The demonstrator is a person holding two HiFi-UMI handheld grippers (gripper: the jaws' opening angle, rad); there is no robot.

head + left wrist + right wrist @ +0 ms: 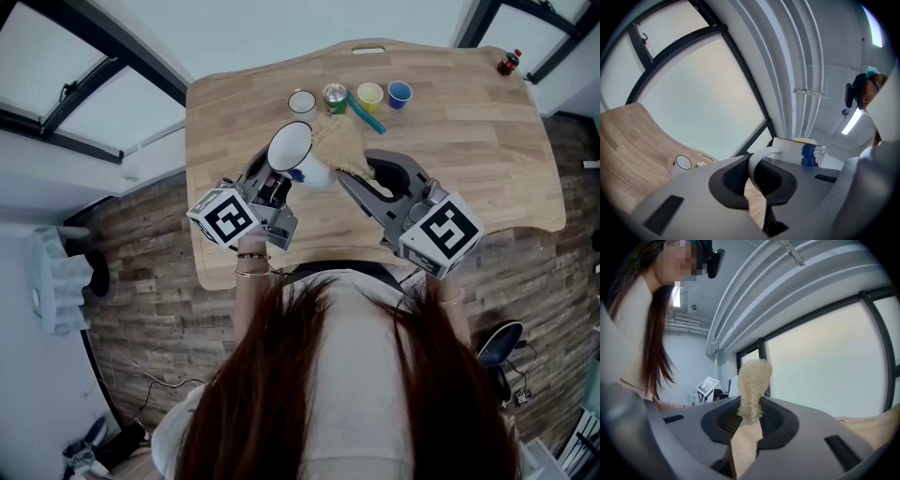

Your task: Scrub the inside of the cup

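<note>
Left tool [752, 176] around cup [291, 148] handle, loofah [342, 145] alongside

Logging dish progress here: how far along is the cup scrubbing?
Done: the left gripper is shut on the white cup by its handle, the right gripper on the loofah scrubber. In hand: both held side by side over the table. Left: the scrubber is outside the cup's mouth, so scrubbing inside looks yet to do.

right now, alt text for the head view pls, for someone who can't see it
From above, a person's left gripper holds a white ceramic cup tilted open toward the camera, while the right gripper holds a tan fibrous loofah scrubber beside its rim, not inside. A small white cup, a yellow cup and a blue cup stand farther back on the light wooden table.
</note>
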